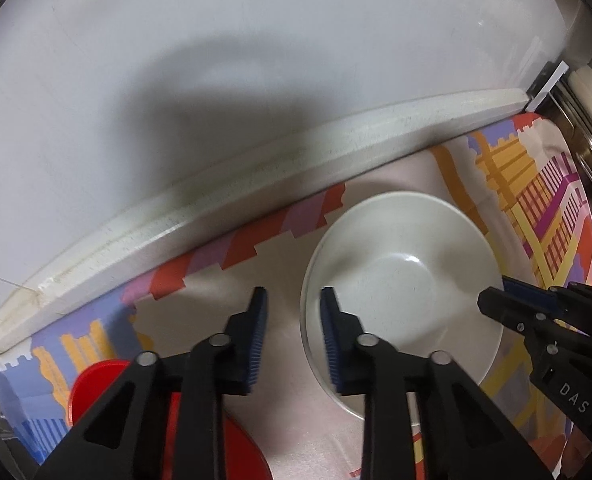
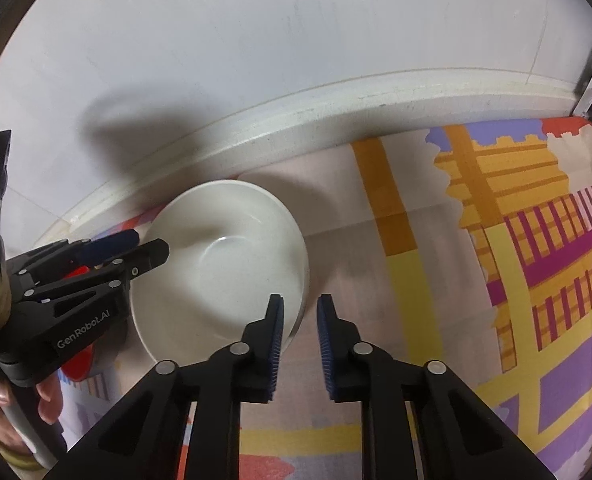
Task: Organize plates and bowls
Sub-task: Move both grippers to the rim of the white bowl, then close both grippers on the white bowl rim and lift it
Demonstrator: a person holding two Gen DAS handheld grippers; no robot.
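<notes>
A white bowl (image 1: pixel 408 280) (image 2: pixel 224 264) sits on a colourful patterned cloth (image 1: pixel 536 200) (image 2: pixel 496 240); a second white rim shows just beneath it. My left gripper (image 1: pixel 294 294) (image 2: pixel 150 242) straddles the bowl's left rim, one finger inside and one outside, with a gap visible between the pads. On the opposite rim, my right gripper (image 2: pixel 300 300) (image 1: pixel 496 292) stands the same way, its pads narrower apart with cloth showing between them. A red dish (image 1: pixel 92 384) (image 2: pixel 76 364) lies under the left gripper, mostly hidden.
A white ledge (image 1: pixel 256 184) (image 2: pixel 336 108) and wall run just behind the bowl. A dish rack holding white plates (image 1: pixel 588 92) stands at the far right. A hand (image 2: pixel 16 412) grasps the left gripper's handle.
</notes>
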